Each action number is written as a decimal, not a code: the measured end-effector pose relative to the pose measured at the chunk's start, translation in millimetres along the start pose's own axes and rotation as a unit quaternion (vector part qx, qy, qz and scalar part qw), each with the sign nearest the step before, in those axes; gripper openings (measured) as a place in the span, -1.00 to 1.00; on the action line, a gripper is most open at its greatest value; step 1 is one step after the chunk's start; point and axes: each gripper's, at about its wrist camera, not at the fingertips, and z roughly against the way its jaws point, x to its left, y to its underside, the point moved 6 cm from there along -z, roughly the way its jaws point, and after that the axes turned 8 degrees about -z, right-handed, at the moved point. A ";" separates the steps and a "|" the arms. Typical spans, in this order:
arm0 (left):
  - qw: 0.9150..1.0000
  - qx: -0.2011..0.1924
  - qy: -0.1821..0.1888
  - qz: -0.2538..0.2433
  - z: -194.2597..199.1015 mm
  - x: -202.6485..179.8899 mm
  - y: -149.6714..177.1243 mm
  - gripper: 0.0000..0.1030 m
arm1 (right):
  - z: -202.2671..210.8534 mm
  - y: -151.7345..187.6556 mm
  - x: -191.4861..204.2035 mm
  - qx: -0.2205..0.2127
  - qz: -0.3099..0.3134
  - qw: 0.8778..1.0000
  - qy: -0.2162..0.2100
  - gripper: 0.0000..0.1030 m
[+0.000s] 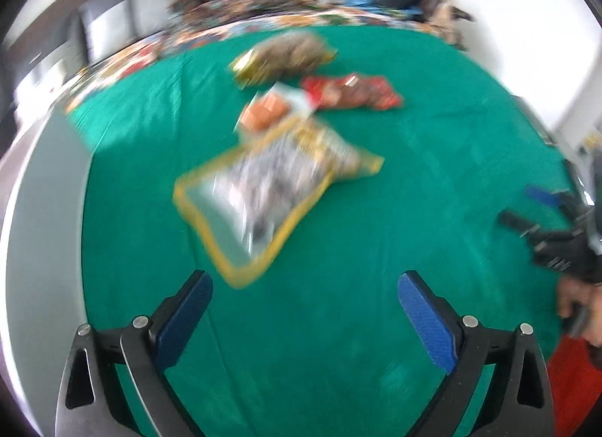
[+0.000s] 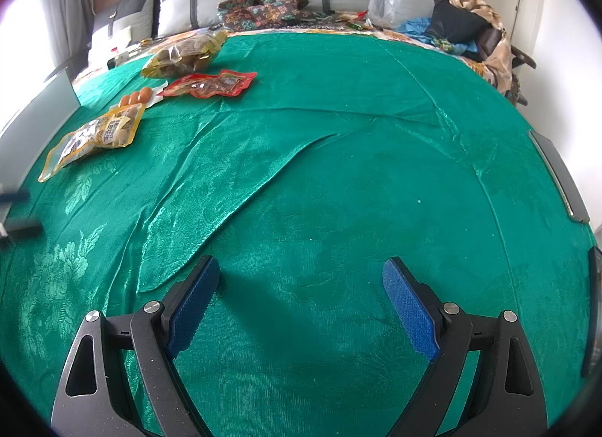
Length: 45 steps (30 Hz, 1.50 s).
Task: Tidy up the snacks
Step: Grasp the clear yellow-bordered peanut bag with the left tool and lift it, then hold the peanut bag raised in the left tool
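Several snack packs lie on a green cloth (image 2: 338, 173). A yellow-edged clear pack (image 1: 271, 192) lies just ahead of my open, empty left gripper (image 1: 304, 279); it also shows in the right wrist view (image 2: 94, 136). Behind it lie a white pack with orange pieces (image 1: 271, 110), a red pack (image 1: 350, 93) and a gold pack of brown snacks (image 1: 286, 57). The right wrist view shows the orange-piece pack (image 2: 137, 96), the red pack (image 2: 210, 85) and the gold pack (image 2: 180, 55) at far left. My right gripper (image 2: 301, 271) is open and empty over bare cloth. The left wrist view is motion-blurred.
The cloth covers a bed with grey pillows (image 2: 203, 0) at the headboard. Patterned bedding (image 2: 263, 8), a clear plastic bag (image 2: 387, 0) and a black bag (image 2: 459, 27) lie at the far end. The other gripper (image 1: 557, 234) shows at the right of the left wrist view.
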 end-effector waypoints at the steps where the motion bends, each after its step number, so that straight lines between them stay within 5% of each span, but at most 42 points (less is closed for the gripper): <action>1: 1.000 0.008 0.010 -0.015 -0.5 0.9 -10.3 0.92 | 0.0 0.0 0.0 0.000 0.000 1.000 0.000 0.77; 6: 0.987 0.061 0.007 -0.147 -33.0 2.8 -66.2 0.92 | 0.0 0.0 -0.1 0.000 0.000 1.000 0.000 0.77; 10: 0.977 0.105 0.046 -0.180 -67.1 -1.4 -75.9 0.91 | 0.1 -0.1 -0.1 0.000 0.000 1.000 0.000 0.77; 15: 0.972 0.136 0.035 -0.188 -103.2 6.9 -68.3 1.00 | -0.2 -0.1 0.1 0.000 0.000 1.000 0.000 0.77; 21: 0.990 0.093 0.030 -0.103 -104.8 34.6 -69.6 0.99 | -0.4 -0.2 0.4 0.000 0.000 1.000 0.000 0.77; 23: 0.993 0.075 0.023 -0.089 -96.8 36.9 -64.2 0.76 | -0.4 -0.1 0.3 0.000 0.000 1.000 0.000 0.77; 25: 0.996 0.060 0.018 -0.066 -83.4 37.9 -56.9 0.12 | -0.4 0.0 0.3 0.000 0.000 1.000 0.000 0.77; 27: 0.998 0.060 0.003 -0.030 -70.9 41.3 -40.7 0.05 | -0.4 -0.2 0.4 0.000 0.000 1.000 0.000 0.77; 30: 0.997 0.061 -0.039 0.021 -54.7 44.5 -5.2 0.05 | -0.4 -0.2 0.4 0.000 0.000 1.000 0.000 0.77; 33: 0.988 0.058 -0.080 0.119 -23.4 56.8 50.5 0.04 | -0.2 -0.1 0.3 0.000 0.000 1.000 0.000 0.77; 38: 0.973 0.023 -0.126 0.192 0.0 73.3 99.5 0.21 | -0.2 -0.3 0.5 0.000 0.000 1.000 0.000 0.77; 40: 0.971 0.016 -0.119 0.209 -0.6 72.7 109.5 0.65 | -0.2 -0.2 0.4 0.000 0.000 1.000 0.000 0.77; 45: 0.972 -0.032 -0.142 0.184 -13.2 73.0 103.5 1.00 | -0.2 -0.2 0.5 0.000 0.000 1.000 0.000 0.77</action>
